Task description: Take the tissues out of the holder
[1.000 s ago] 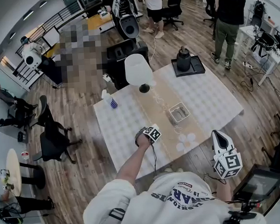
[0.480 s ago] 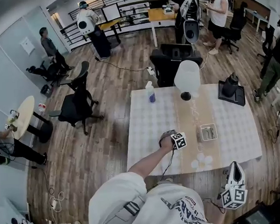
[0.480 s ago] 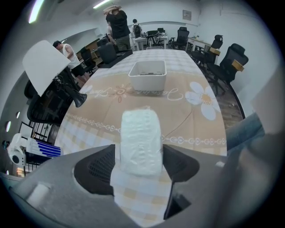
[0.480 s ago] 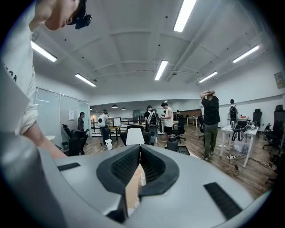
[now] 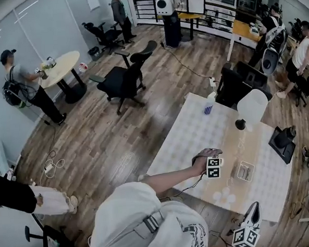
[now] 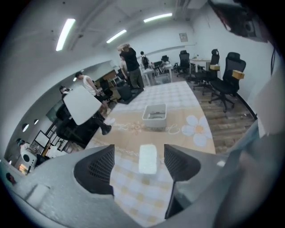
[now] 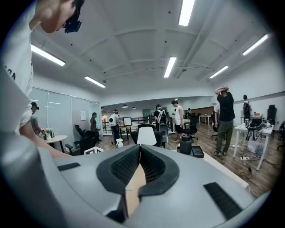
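The left gripper (image 6: pixel 139 150) is opening its jaws. They are standing wide apart. A white tissue (image 6: pixel 148 158) is lying flat on the desk (image 6: pixel 178 95), right in the gap between the two jaws. Neither jaw is touching it; there is a bit of desk showing on each side of it.

The holder (image 6: pixel 155 116) is sitting past the tissue, farther out in front of the jaws. It is resting on the tan strip (image 6: pixel 133 127) that is running down the middle of the desk. The tissue is lying apart from the holder, where the strip is meeting the checked cloth. I cannot tell what is lying inside the holder.

A lamp (image 6: pixel 82 104) with a white shade is standing on the strip too, farther along and off to the left.

In the head view the person's hand (image 5: pixel 201 162) is holding the left gripper (image 5: pixel 214 168) low over the desk (image 5: pixel 196 128), close to the person's edge. The holder (image 5: pixel 245 170) is just beside it. The lamp (image 5: pixel 252 106) is standing near the far edge, with a bottle (image 5: pixel 208 104) at the far left corner.

The right gripper (image 7: pixel 140 153) is keeping its jaws together with nothing in them. In the head view the right gripper (image 5: pixel 253 209) is hanging off the desk, just past the near edge, and is pointing up.
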Tool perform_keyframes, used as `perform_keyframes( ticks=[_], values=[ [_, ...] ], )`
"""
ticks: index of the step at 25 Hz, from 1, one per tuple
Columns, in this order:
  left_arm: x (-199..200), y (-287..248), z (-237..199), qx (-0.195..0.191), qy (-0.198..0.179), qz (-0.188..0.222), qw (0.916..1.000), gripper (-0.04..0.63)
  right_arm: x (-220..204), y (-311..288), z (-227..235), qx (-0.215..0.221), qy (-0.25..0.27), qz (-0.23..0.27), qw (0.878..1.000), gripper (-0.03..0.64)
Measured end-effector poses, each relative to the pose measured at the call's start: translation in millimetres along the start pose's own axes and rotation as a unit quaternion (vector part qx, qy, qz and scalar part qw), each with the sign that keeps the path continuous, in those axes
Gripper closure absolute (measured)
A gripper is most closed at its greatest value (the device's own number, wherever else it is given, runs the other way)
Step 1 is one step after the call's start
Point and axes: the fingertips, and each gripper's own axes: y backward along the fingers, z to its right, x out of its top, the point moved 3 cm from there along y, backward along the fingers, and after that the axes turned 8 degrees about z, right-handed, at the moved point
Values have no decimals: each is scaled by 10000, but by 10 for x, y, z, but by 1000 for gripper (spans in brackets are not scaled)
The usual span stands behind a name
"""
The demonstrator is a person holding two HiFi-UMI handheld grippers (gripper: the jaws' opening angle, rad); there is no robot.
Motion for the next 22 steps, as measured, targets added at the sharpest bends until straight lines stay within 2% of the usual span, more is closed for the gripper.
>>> perform_keyframes(
  ticks=[2,5,10,14,20,22],
  values=[
    [201,339,-34,284,183,527,9980,250,6,-95,-110,290,77,15,9995,607],
    [492,835,19,566,320,1300,9894,250,-5,-246,-296,752,239,16,9969,607],
    [744,1657,77,1062,623,2206,9676,252,-29,-556,-697,1521,442,63,9874,607],
    [891,2277,163,1435,925,2717,9471,274,100,-536,-940,1777,529,142,9825,607],
    [959,2904,143,2044,1112,3126,9209,414,256,-513,-1126,2055,706,361,9755,607],
    [921,3006,108,2157,1212,3248,9128,526,279,-530,-1177,2100,744,449,9738,608]
  ],
)
